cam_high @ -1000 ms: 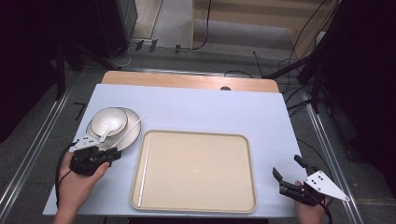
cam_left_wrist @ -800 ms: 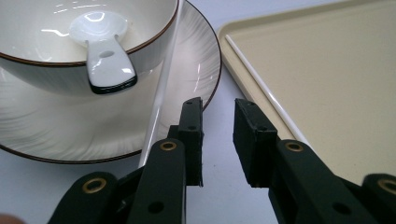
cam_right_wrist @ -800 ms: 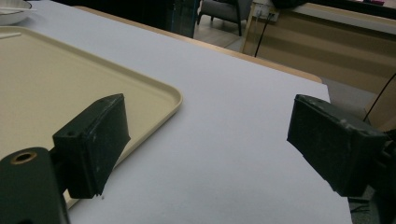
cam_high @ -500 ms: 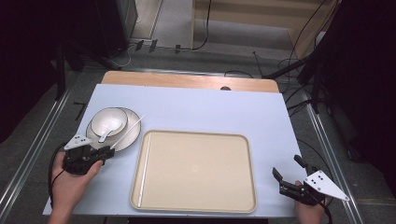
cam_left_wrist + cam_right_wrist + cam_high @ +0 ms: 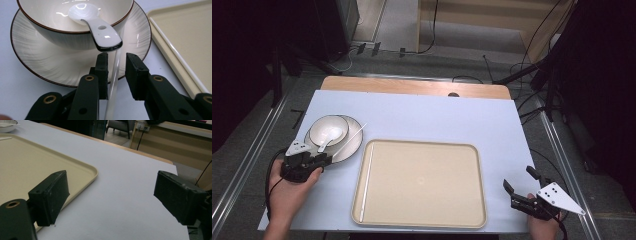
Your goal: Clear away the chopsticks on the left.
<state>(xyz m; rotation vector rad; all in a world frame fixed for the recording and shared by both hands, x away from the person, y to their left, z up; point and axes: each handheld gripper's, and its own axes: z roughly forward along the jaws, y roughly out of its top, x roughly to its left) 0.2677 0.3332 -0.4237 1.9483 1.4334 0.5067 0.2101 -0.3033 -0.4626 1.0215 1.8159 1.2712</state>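
From the high view, my left claw (image 5: 323,159) sits at the near left of the table, its tips at the near rim of the plate (image 5: 346,149) that carries the bowl (image 5: 328,129). A white chopstick (image 5: 353,135) lies slanted across the plate's right side. My right claw (image 5: 522,186) rests at the near right, well apart from the tray (image 5: 422,182).

In the left gripper view, the chopstick (image 5: 113,75) runs between my two jaws, hard against the left one with a gap to the right one, so I am narrowly spread and not pinching it. The spoon (image 5: 100,32) handle overhangs the bowl rim just beyond my tips.

In the right gripper view, my right claw (image 5: 111,192) is spread wide over bare table, the tray's corner (image 5: 82,170) to its left.
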